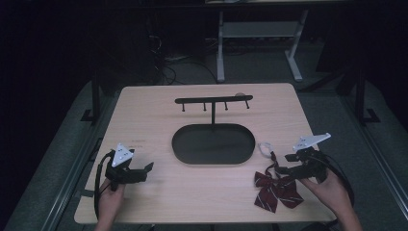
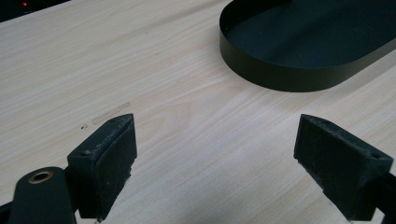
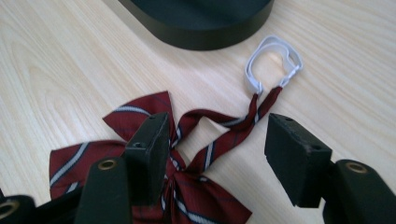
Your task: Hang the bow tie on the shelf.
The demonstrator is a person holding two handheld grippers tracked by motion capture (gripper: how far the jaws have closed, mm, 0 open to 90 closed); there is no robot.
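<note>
A dark red striped bow tie (image 1: 278,191) lies on the wooden table (image 1: 159,120) at the front right, its strap ending in a white elastic loop (image 1: 264,148). My right gripper (image 1: 285,164) hovers just over it. In the right gripper view the bow tie (image 3: 140,112) and its strap sit between the spread jaws of my right gripper (image 3: 217,149), whose pads do not press on them; the white loop (image 3: 273,60) lies beyond. My left gripper (image 1: 142,171) rests at the front left, open over bare wood (image 2: 215,158).
A black oval tray (image 1: 179,144) sits mid-table with a black hanger bar (image 1: 213,100) on a post rising from its far side. The tray's wall (image 2: 289,74) is ahead of the left gripper and the same wall (image 3: 201,35) ahead of the right.
</note>
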